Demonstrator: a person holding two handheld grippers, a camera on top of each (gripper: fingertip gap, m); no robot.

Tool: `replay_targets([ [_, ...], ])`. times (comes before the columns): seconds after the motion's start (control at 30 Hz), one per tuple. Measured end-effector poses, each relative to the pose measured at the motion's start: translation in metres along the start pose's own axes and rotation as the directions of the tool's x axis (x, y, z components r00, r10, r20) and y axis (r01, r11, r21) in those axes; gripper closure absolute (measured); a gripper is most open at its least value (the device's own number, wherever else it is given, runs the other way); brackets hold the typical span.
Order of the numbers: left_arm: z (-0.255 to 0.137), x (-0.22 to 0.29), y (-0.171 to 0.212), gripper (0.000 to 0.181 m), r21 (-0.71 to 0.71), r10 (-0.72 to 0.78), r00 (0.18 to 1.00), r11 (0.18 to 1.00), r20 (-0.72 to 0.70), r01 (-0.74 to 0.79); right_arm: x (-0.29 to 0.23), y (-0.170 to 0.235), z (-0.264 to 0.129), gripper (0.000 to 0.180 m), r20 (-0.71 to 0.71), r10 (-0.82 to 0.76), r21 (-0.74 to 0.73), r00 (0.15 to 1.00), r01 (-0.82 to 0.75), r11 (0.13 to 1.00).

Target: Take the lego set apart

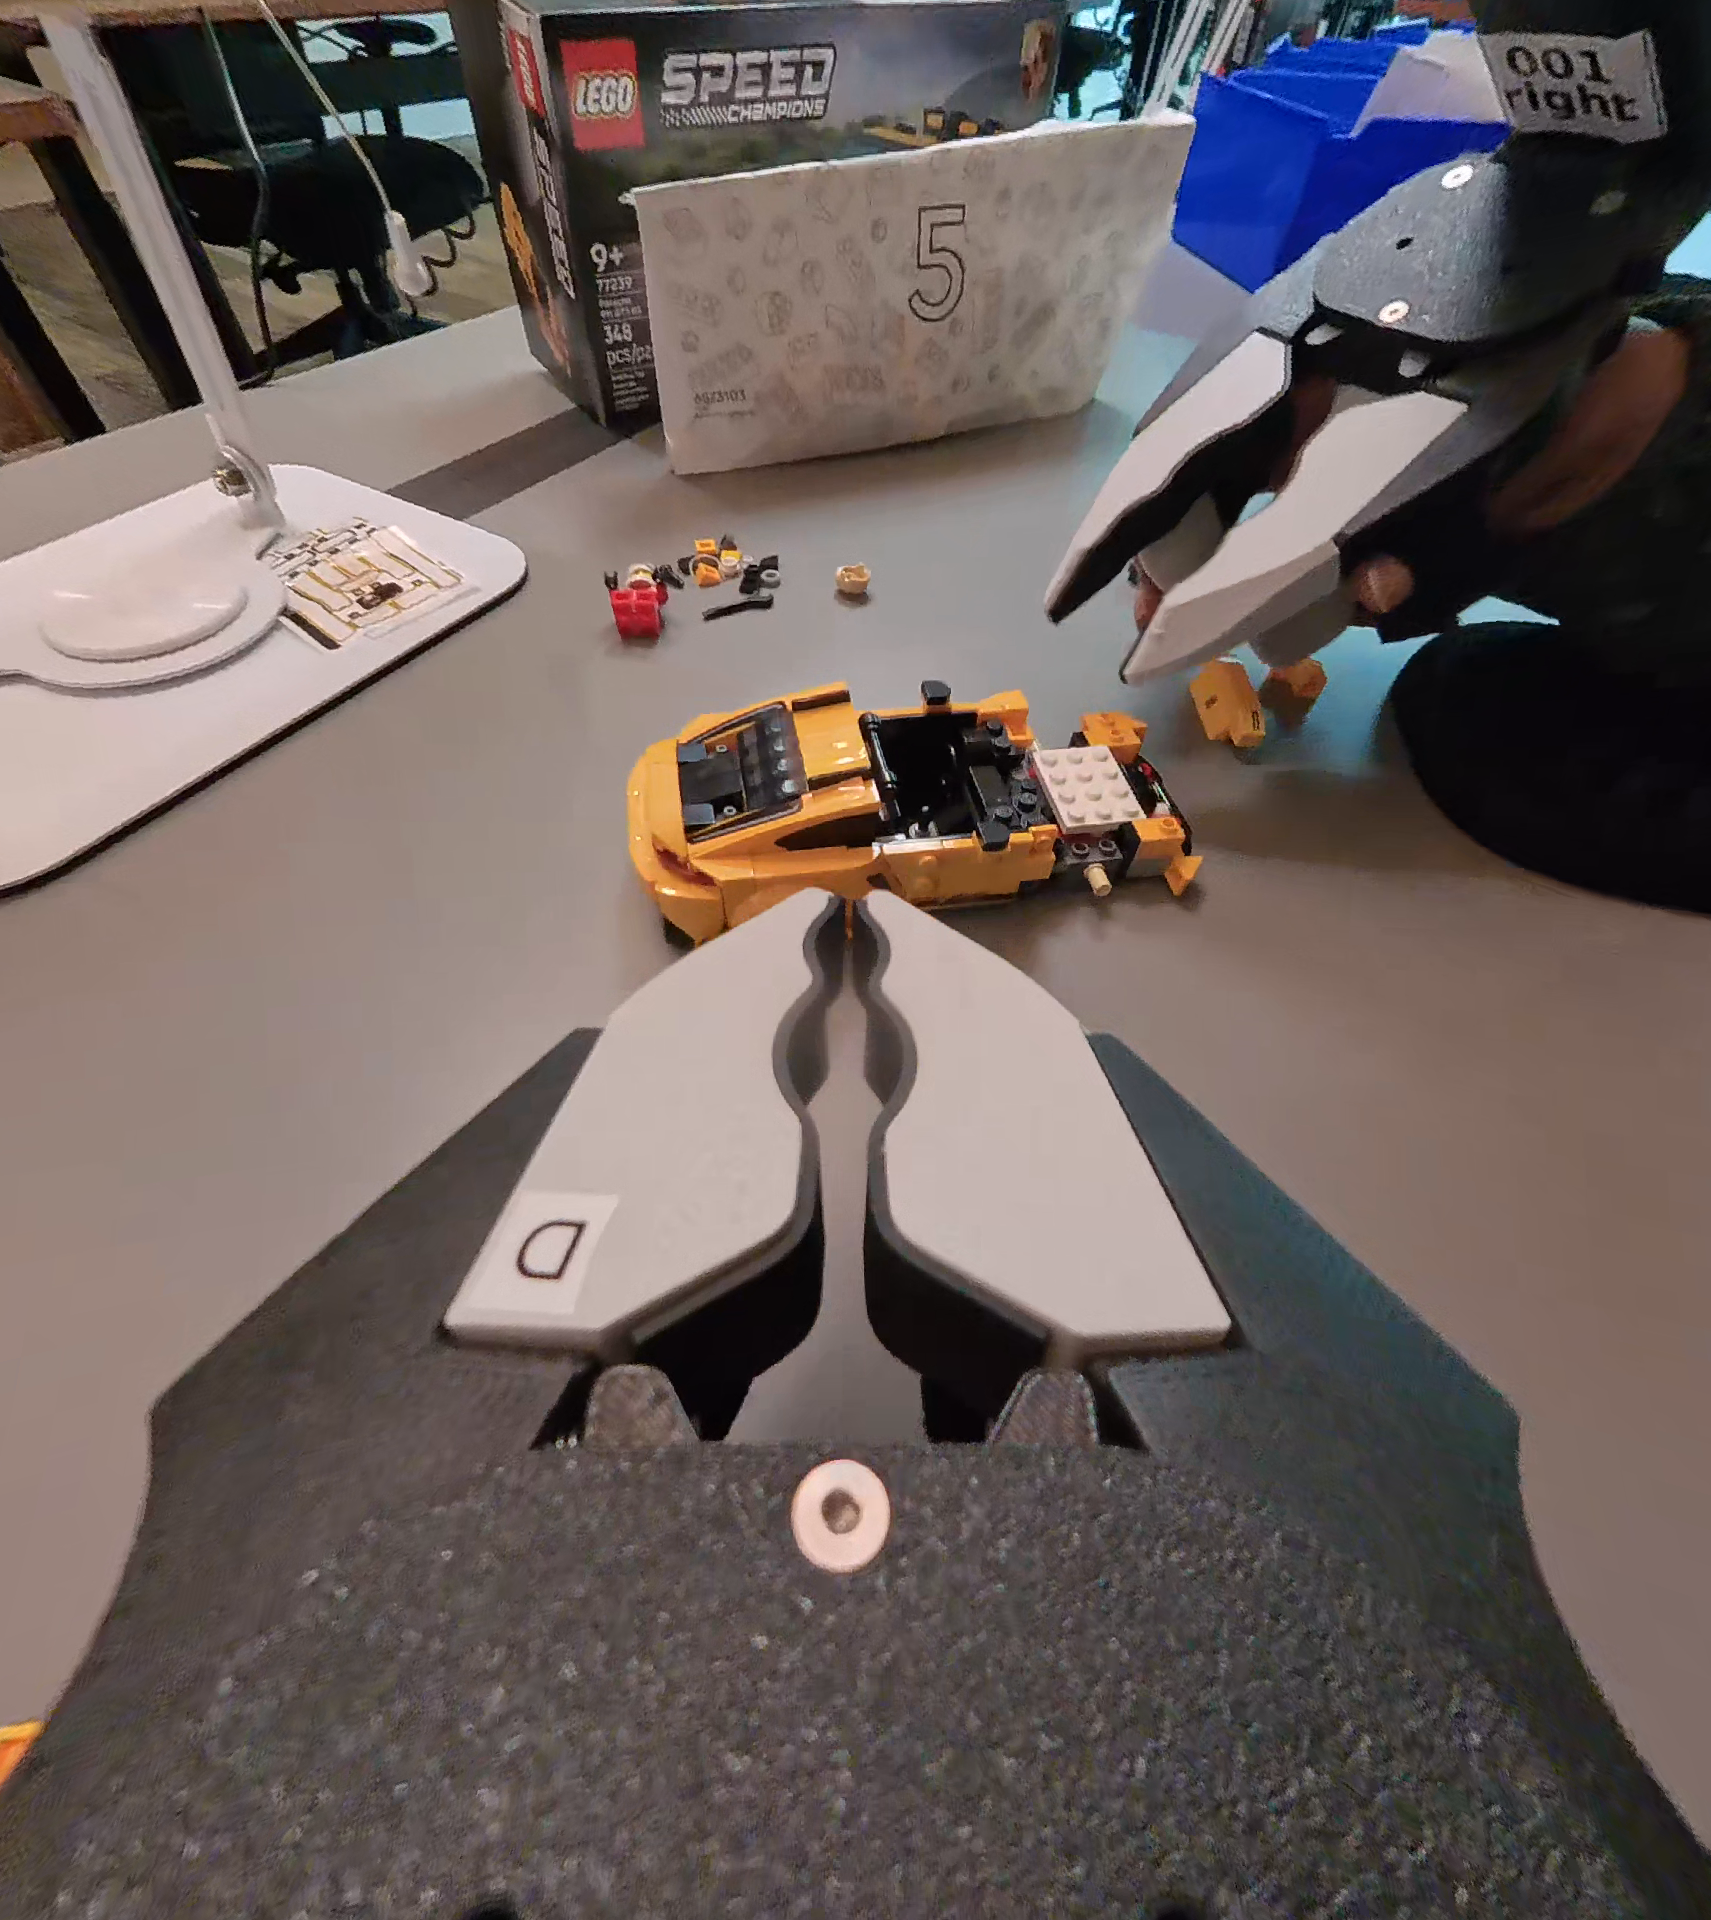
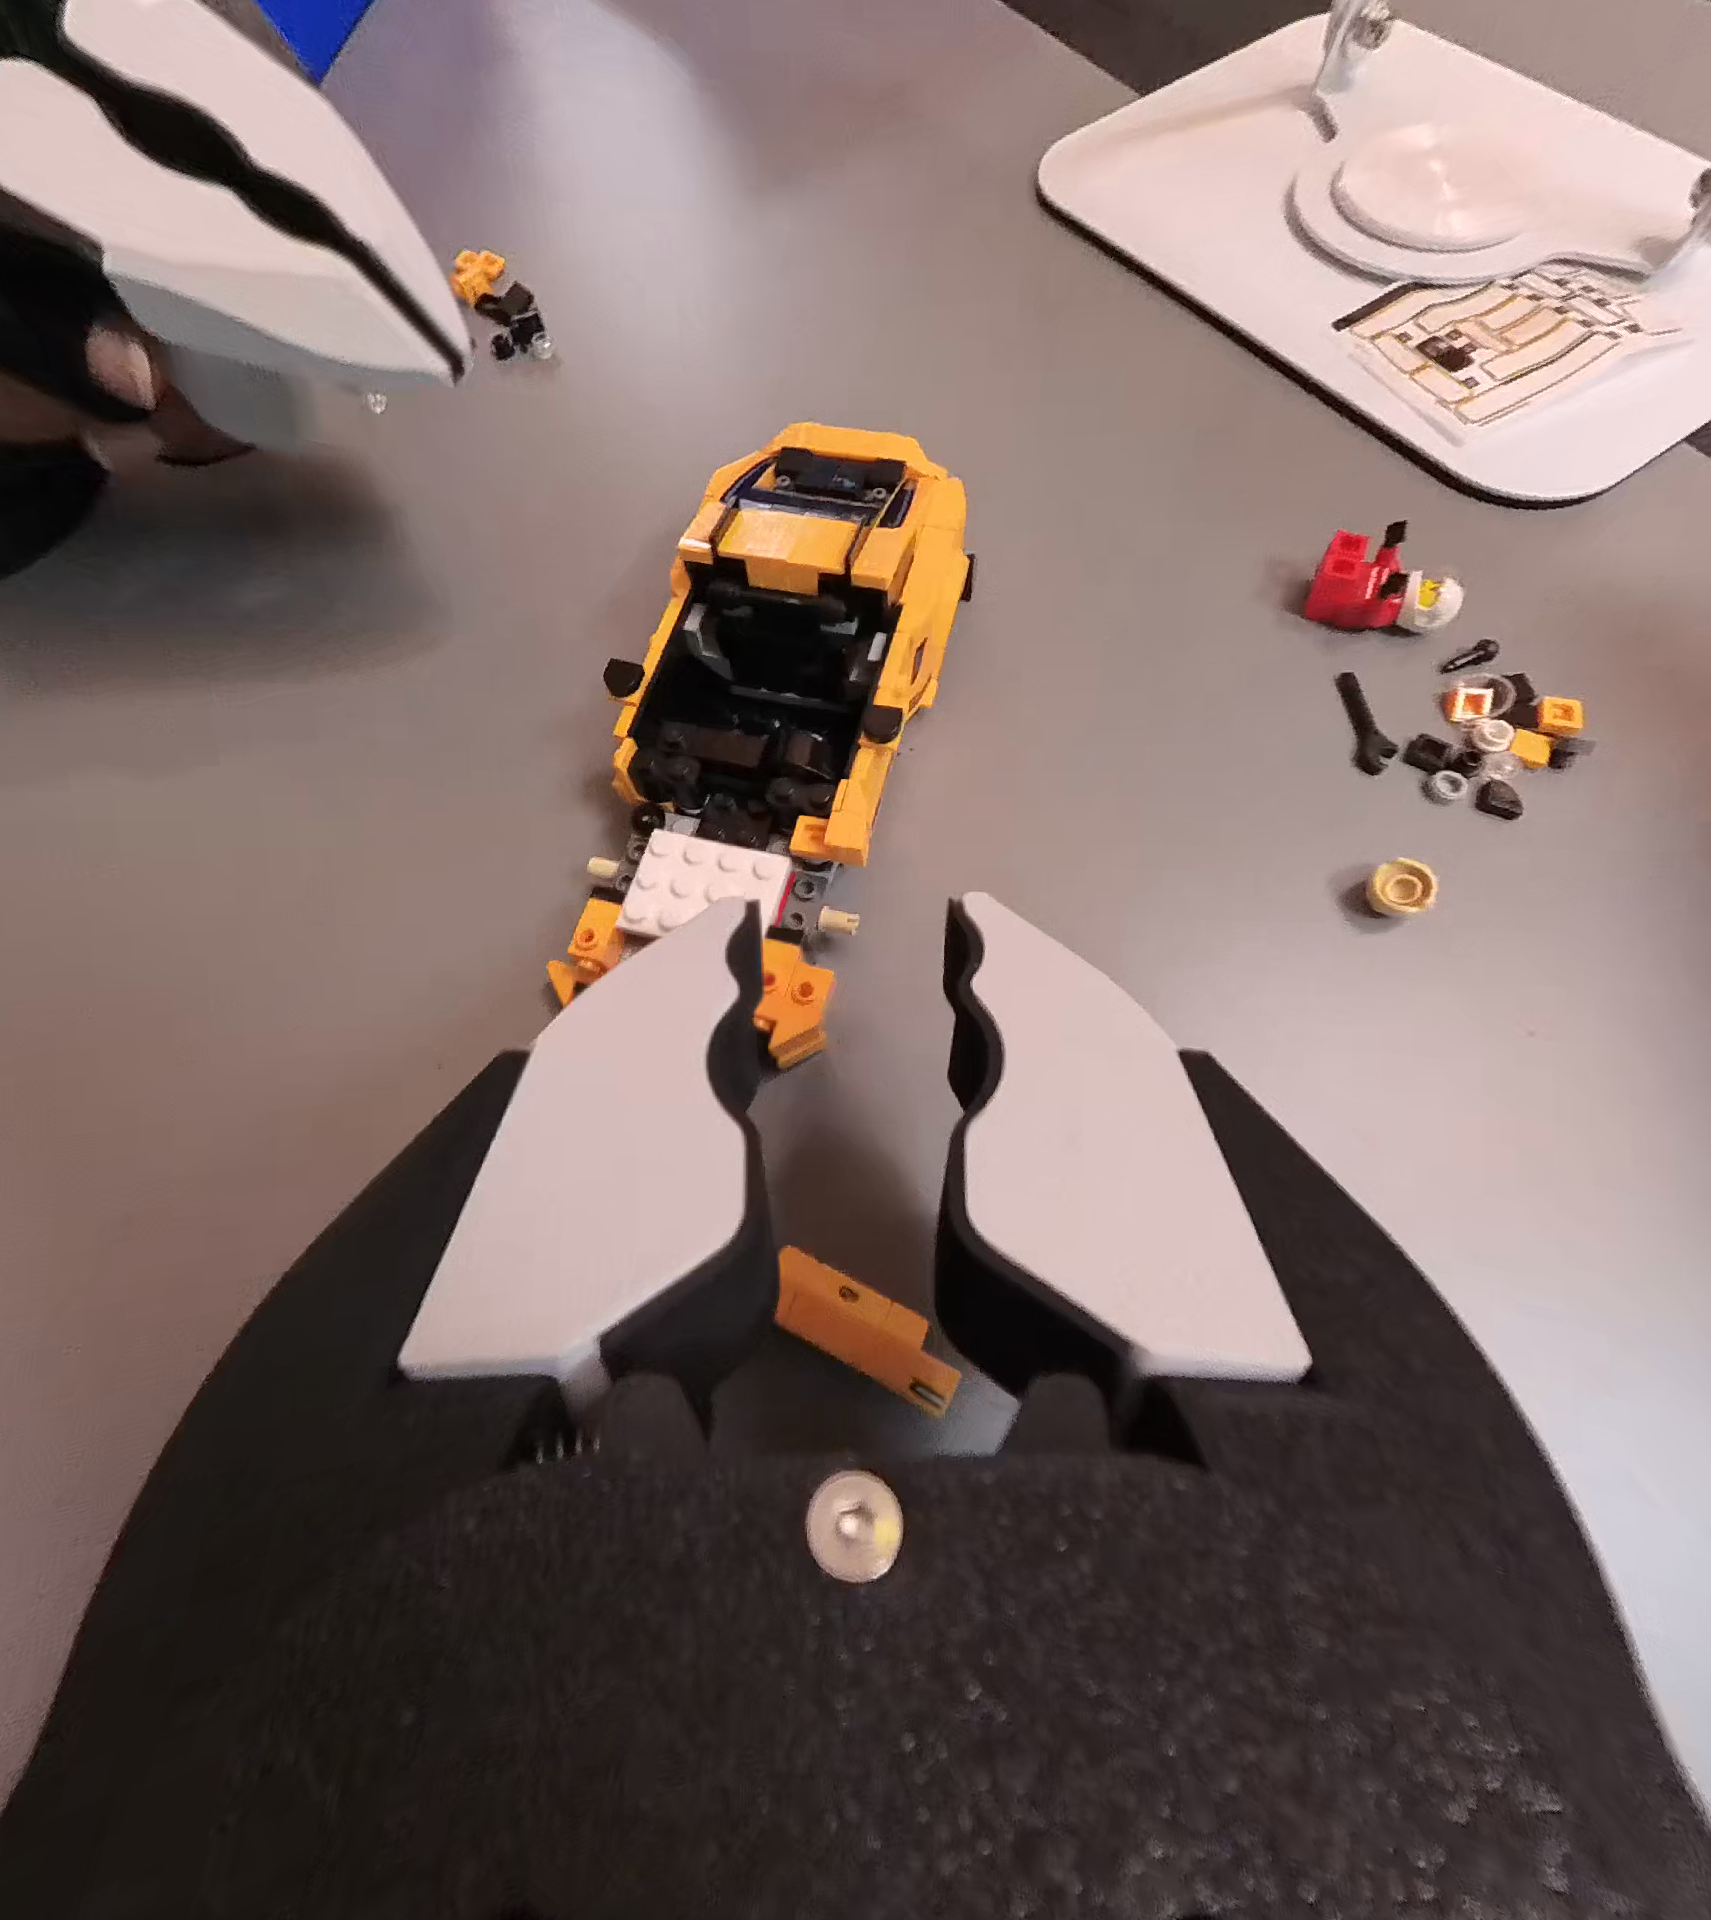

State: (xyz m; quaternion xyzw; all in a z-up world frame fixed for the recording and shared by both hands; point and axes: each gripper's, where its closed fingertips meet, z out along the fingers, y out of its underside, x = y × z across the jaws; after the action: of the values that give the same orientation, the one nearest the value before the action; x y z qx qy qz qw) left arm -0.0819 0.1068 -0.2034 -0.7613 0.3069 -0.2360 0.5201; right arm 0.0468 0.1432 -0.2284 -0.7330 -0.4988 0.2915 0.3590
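Partly stripped yellow-and-black lego car [image 1: 892, 800] sits mid grey bench [image 1: 311, 1091], roof gone, white studded plate bare at one end. Detached yellow brick chunk [image 2: 866, 1325] lies just beside that end, under the right hand-held gripper [image 2: 851, 914], fingers spread wide, empty. Left hand-held gripper [image 1: 849, 909] nearly closed, holding nothing, tips near the car's side. Small loose pieces [image 2: 1485, 743] and red minifigure [image 2: 1370, 587] well apart.

The left gripper [image 1: 849, 914] hovers low with its jaws nearly closed, seemingly empty. The right gripper [image 2: 851, 914] tilts downward, jaws parted, gripped by a hand [image 1: 1381, 582].
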Motion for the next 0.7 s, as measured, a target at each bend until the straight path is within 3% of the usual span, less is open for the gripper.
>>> replay_targets([
  [0.17, 0.003, 0.004, 0.003, 0.180, -0.017, 0.017, 1.000, 1.000, -0.017, -0.017, 0.001, -0.005, 0.013, 0.154, 0.001, 0.049, 0.031, 0.999, -0.049, 0.998],
  [0.37, 0.006, 0.007, 0.003, 0.180, -0.023, 0.030, 0.999, 0.999, -0.027, -0.031, -0.005, 0.002, 0.035, 0.162, 0.021, 0.052, -0.079, 0.998, -0.050, 0.996],
  [0.7, 0.013, 0.011, 0.001, 0.176, -0.036, 0.078, 0.997, 0.996, -0.019, -0.079, -0.009, 0.003, 0.032, 0.160, 0.060, 0.090, -0.072, 0.994, -0.086, 0.994],
])
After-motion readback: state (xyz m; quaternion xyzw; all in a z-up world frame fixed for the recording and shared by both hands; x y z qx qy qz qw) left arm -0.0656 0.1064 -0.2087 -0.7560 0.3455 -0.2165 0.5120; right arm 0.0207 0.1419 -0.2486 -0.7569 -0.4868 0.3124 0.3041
